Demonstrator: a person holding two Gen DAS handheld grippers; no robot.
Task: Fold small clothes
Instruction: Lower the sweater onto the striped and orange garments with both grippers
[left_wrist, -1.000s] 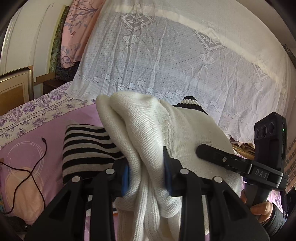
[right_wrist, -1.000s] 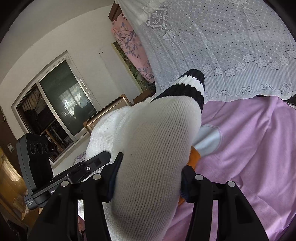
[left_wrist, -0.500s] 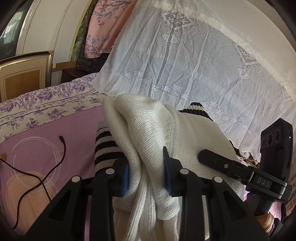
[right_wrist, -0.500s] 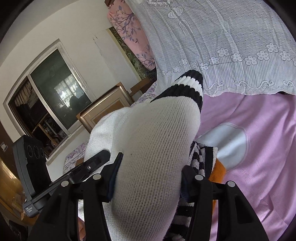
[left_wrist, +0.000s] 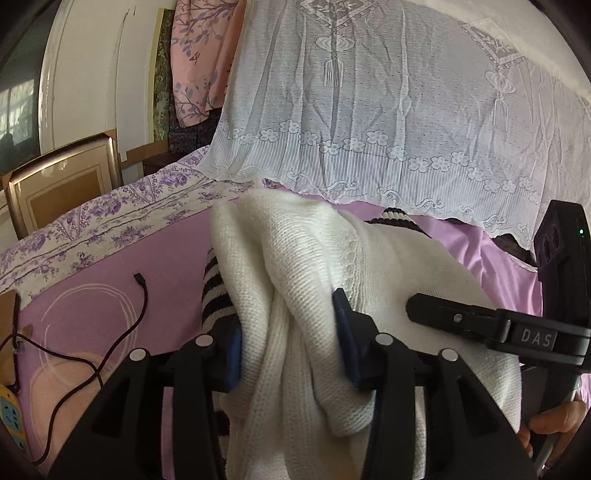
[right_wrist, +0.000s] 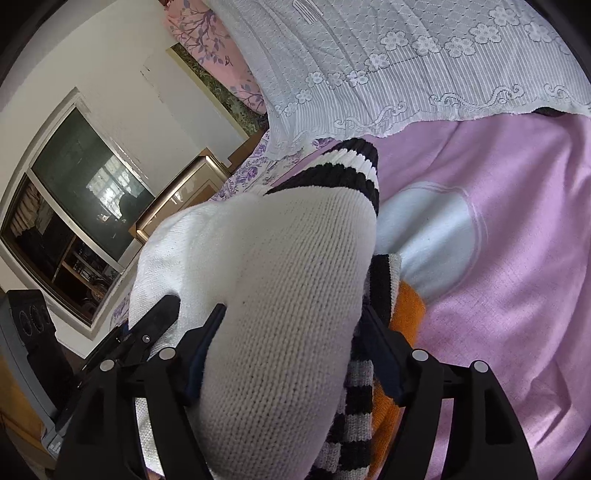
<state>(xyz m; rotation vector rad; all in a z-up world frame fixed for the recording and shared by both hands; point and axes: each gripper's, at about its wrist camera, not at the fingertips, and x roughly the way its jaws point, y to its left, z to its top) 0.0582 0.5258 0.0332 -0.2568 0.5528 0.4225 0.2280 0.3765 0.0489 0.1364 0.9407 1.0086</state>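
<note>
Left gripper (left_wrist: 291, 343) up close, its jaws opening around a bunched fold of the cream knitted sweater (left_wrist: 314, 266), which drapes across to the right gripper (left_wrist: 480, 321) at the frame's right edge. Beneath, a black-and-white striped knit (left_wrist: 213, 291) lies on the lilac bedsheet (left_wrist: 110, 295), beside a thin dark cable (left_wrist: 110, 347).

Bedroom lit by daylight

A white lace cloth (left_wrist: 388, 122) is draped at twelve o'clock over a pink bedsheet (right_wrist: 509, 258); a dark window (right_wrist: 74, 206) and white wall (right_wrist: 122, 48) are seen at nine o'clock.
</note>
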